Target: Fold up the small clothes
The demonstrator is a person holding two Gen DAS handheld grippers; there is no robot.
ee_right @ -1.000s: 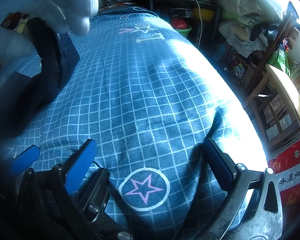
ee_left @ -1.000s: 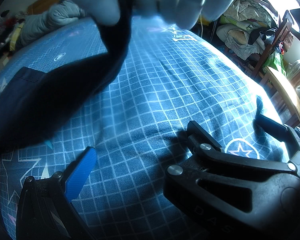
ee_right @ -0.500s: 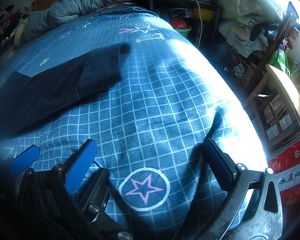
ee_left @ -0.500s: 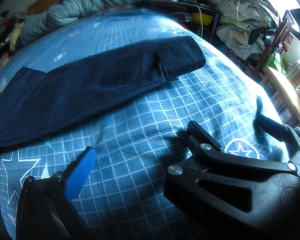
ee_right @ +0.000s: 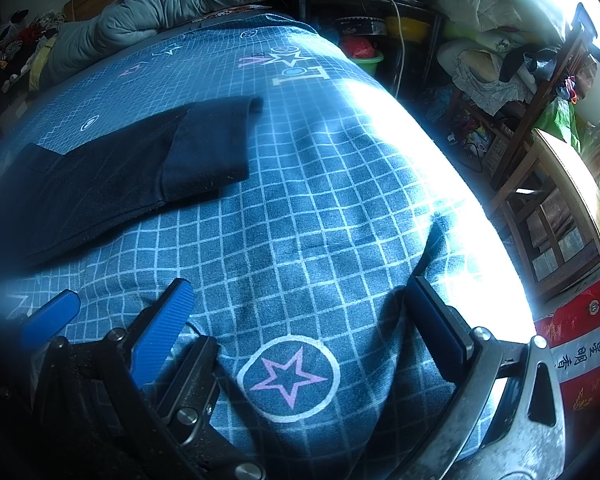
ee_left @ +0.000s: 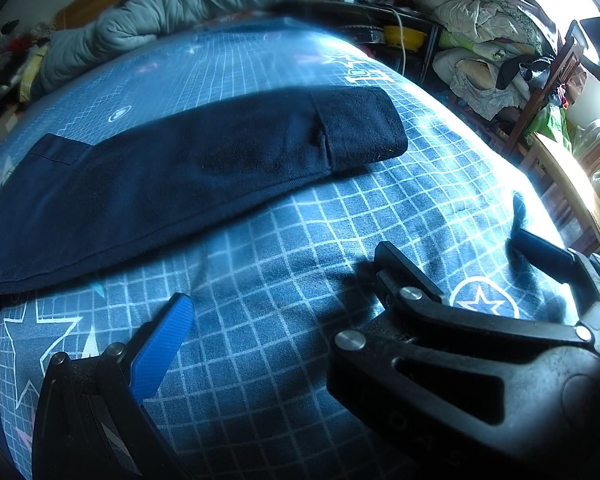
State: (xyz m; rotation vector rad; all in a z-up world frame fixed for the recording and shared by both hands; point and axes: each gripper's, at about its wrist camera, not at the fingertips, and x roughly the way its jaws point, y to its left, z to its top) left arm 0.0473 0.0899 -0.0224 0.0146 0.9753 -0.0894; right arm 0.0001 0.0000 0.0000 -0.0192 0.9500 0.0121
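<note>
Gone since a second ago: the gloved hand that held the dark garment (ee_left: pixel 188 172) up; the piece now lies flat on the bed (ee_left: pixel 300 264). Left tool (ee_left: pixel 352 276) and right tool (ee_right: pixel 300 312): both low over the checked cover, jaws wide apart, empty. Garment: ahead and to the left, well apart from both. Bare cover between; bed edge on the right.
</note>
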